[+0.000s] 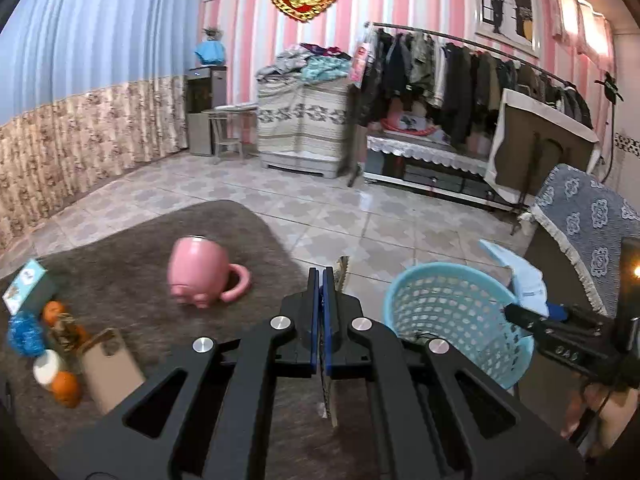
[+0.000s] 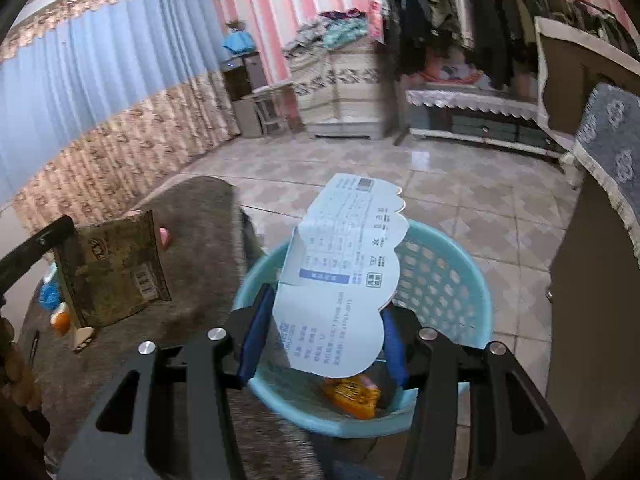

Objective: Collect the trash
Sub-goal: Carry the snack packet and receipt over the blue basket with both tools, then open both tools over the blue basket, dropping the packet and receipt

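Blue paper packaging (image 2: 340,276) gripped in right gripper (image 2: 324,340), over basket (image 2: 460,280).
Left gripper (image 1: 321,276) clamped shut on flat brown wrapper (image 1: 342,270).

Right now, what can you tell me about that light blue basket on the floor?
The light blue basket is round, looks like plastic, with a smooth rim and walls pierced by rows of small holes. It stands upright on the tiled floor beside the brown rug. Inside lies an orange wrapper. The right gripper holds a pale blue printed card over its opening.
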Demonstrator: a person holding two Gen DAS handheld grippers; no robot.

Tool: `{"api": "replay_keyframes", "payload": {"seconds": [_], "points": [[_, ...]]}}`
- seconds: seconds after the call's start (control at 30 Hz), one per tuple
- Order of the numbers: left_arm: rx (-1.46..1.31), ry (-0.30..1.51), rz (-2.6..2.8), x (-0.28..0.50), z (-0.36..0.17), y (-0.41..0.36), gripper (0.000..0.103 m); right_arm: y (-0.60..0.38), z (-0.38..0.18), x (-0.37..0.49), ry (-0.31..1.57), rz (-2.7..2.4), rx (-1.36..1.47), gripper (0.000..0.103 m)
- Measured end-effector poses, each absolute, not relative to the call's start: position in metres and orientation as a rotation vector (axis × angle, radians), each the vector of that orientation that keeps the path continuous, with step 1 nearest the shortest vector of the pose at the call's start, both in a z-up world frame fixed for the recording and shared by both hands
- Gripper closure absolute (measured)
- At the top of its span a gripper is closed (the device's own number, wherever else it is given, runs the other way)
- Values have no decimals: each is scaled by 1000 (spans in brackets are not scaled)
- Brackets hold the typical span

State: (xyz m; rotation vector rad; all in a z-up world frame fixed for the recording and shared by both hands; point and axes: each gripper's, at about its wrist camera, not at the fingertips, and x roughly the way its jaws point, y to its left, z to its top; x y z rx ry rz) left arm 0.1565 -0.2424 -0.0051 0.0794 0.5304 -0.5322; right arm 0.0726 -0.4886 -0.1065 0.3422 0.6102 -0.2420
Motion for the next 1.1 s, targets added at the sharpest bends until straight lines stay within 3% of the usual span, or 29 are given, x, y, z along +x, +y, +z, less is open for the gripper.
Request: {"api": "replay_keyframes", "payload": {"seconds": [0.33, 0.8, 0.87, 0.93, 1.0, 1.1], "points": [[88, 556, -643, 155, -22, -309, 103, -531, -142, 76, 671, -358, 415, 53], [145, 563, -692, 160, -42, -377, 100, -536, -147, 69, 674, -408, 434, 53], [146, 582, -689, 166, -45, -378, 89, -534, -147, 69, 675, -406, 433, 53], [153, 569, -655, 169, -47, -374, 51, -534, -147, 70, 676, -403, 431, 53], [162, 544, -609, 171, -47, -366, 36, -533, -146, 72, 677, -398, 424, 53], [167, 523, -569, 175, -44, -355, 23, -528, -144, 78, 675, -391, 403, 53]]}}
